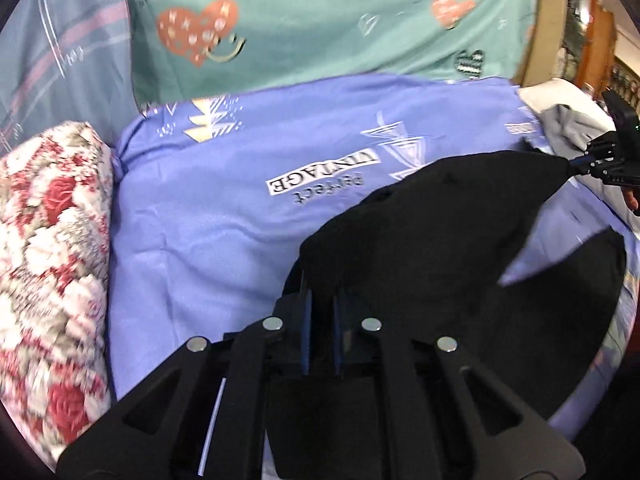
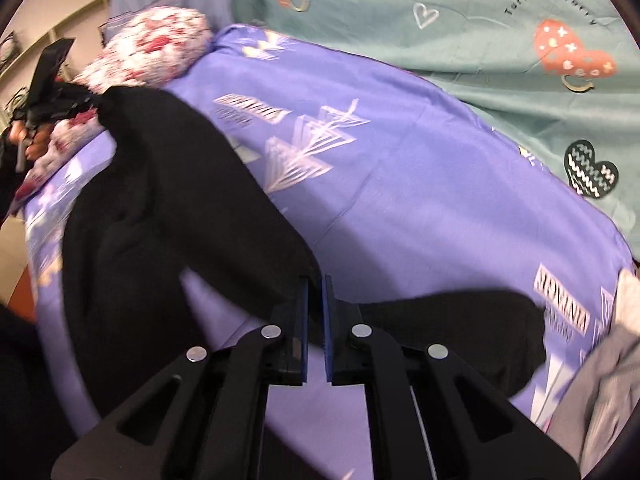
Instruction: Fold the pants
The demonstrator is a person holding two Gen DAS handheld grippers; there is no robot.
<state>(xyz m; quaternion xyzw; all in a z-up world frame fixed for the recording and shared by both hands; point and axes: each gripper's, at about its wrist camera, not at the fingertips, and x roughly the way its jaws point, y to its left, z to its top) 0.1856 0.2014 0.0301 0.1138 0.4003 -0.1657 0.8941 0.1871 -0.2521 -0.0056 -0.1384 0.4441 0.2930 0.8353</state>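
Observation:
Black pants (image 1: 448,224) hang stretched between both grippers above a purple printed bedsheet (image 1: 224,216). My left gripper (image 1: 320,280) is shut on one corner of the pants. My right gripper (image 2: 315,282) is shut on the other corner of the pants (image 2: 176,208). In the left wrist view the right gripper (image 1: 576,166) shows at the far right, pinching the cloth. In the right wrist view the left gripper (image 2: 86,100) shows at the far left, pinching the cloth. The rest of the pants droops onto the sheet (image 2: 400,184).
A floral rolled blanket (image 1: 52,264) lies at the left of the bed. A teal pillow with hearts (image 1: 328,20) lies at the far side. Grey clothing (image 2: 608,384) lies at the right edge. Wooden furniture (image 1: 576,28) stands beyond the bed.

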